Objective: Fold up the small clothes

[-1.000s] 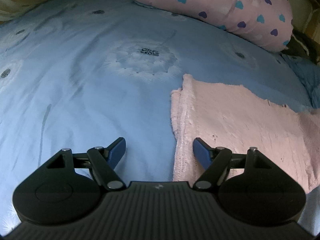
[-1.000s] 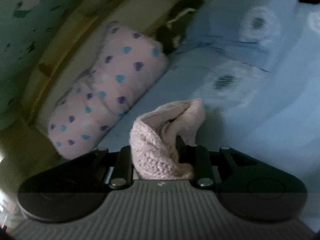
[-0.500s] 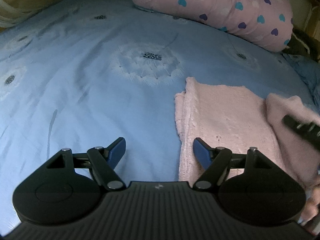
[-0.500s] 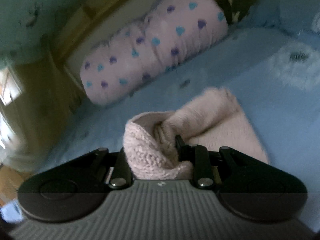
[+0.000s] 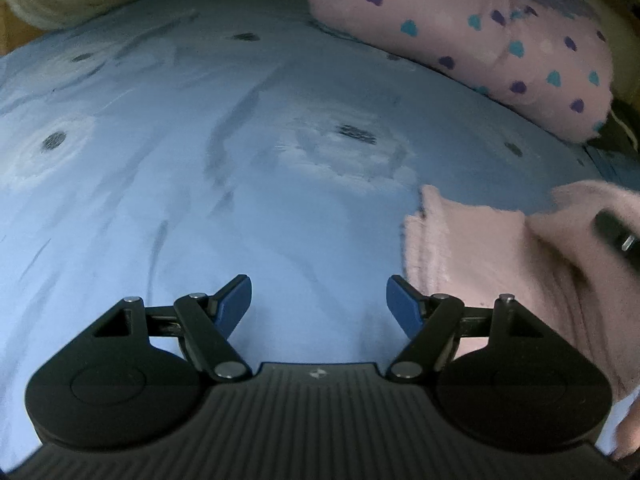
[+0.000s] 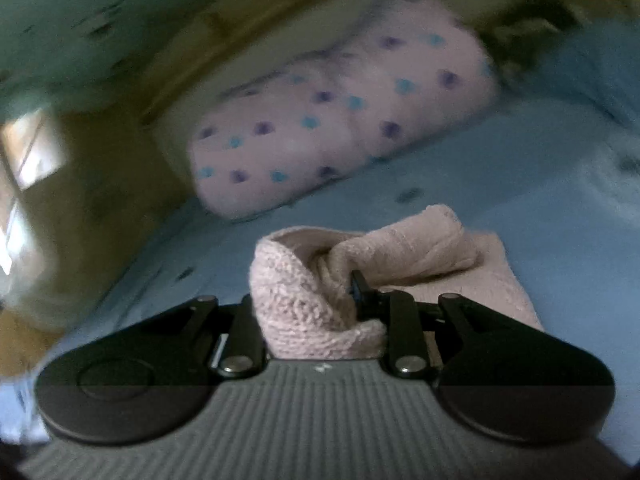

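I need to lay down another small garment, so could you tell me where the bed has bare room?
The sheet lies bare left of the pink knit, below the pillow. The right side is crowded with the knit and right gripper.

Garment (image 5: 472, 248) lies on bed (image 5: 200, 160), before pillow (image 5: 460, 28).

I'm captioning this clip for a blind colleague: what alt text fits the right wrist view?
The right gripper is shut on a bunched fold of a pink knit garment, lifting it over the rest of the garment, which lies flat on a blue bedsheet. Behind lies a pink pillow with blue and purple hearts; the picture is blurred.
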A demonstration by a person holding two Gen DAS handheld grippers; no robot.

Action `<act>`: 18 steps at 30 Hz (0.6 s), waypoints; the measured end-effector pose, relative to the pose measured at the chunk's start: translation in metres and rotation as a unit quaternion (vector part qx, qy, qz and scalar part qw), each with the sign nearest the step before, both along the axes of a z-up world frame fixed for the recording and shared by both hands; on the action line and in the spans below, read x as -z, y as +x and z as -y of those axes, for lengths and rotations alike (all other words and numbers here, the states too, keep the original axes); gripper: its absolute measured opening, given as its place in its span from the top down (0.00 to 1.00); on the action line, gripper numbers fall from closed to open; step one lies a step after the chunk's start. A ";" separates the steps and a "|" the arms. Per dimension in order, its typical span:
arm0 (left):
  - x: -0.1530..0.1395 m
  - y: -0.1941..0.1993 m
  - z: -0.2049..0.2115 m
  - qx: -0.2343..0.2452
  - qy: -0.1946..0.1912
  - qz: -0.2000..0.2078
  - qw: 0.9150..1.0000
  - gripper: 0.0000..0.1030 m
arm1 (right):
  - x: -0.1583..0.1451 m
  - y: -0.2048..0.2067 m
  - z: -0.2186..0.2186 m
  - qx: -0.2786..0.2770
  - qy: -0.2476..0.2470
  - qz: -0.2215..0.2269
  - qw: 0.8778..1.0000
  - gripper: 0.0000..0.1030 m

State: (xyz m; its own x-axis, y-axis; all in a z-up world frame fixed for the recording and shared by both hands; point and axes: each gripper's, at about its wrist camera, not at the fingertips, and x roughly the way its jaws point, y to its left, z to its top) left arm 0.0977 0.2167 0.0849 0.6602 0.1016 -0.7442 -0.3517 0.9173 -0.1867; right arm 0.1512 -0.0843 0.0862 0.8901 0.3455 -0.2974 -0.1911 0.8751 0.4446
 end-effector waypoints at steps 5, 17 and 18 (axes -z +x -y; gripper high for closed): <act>-0.001 -0.005 -0.008 -0.003 -0.011 0.007 1.000 0.24 | 0.027 -0.019 -0.065 -0.095 -0.123 0.006 0.988 0.74; -0.019 -0.006 0.021 0.057 -0.059 0.064 0.995 0.24 | 0.023 -0.043 -0.060 -0.173 -0.096 -0.020 0.980 0.47; -0.019 -0.005 0.026 0.066 -0.068 0.066 0.993 0.24 | 0.020 -0.046 -0.057 -0.178 -0.094 -0.019 0.979 0.47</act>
